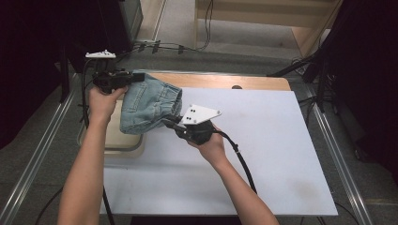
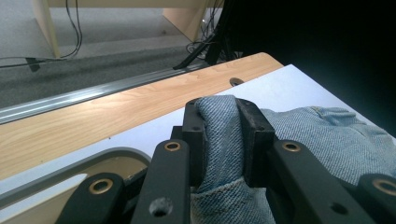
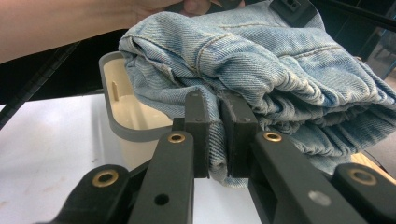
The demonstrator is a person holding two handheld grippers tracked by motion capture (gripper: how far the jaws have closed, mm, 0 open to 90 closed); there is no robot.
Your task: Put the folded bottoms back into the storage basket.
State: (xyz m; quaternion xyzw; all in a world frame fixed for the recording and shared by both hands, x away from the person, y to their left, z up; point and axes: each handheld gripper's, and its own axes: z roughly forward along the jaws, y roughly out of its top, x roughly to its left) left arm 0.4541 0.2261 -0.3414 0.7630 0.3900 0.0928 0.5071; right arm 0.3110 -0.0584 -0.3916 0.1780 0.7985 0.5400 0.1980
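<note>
A folded bundle of light blue denim jeans (image 1: 148, 105) hangs in the air over the table's left side, held between both hands. My left gripper (image 1: 136, 76) is shut on the bundle's far upper edge; in the left gripper view its jaws pinch a thick fold of the jeans (image 2: 222, 135). My right gripper (image 1: 170, 123) is shut on the near lower edge, and in the right gripper view a fold of the jeans (image 3: 217, 135) sits squeezed between its jaws (image 3: 217, 140). Below the cloth stands a cream bin with a grey rim (image 3: 119, 126).
The bin (image 1: 123, 138) sits at the table's left edge, partly under the jeans. A white sheet (image 1: 263, 154) covers most of the wooden table (image 1: 220, 80). Metal rails (image 1: 338, 164) run along both sides. Cables lie on the floor beyond the far edge.
</note>
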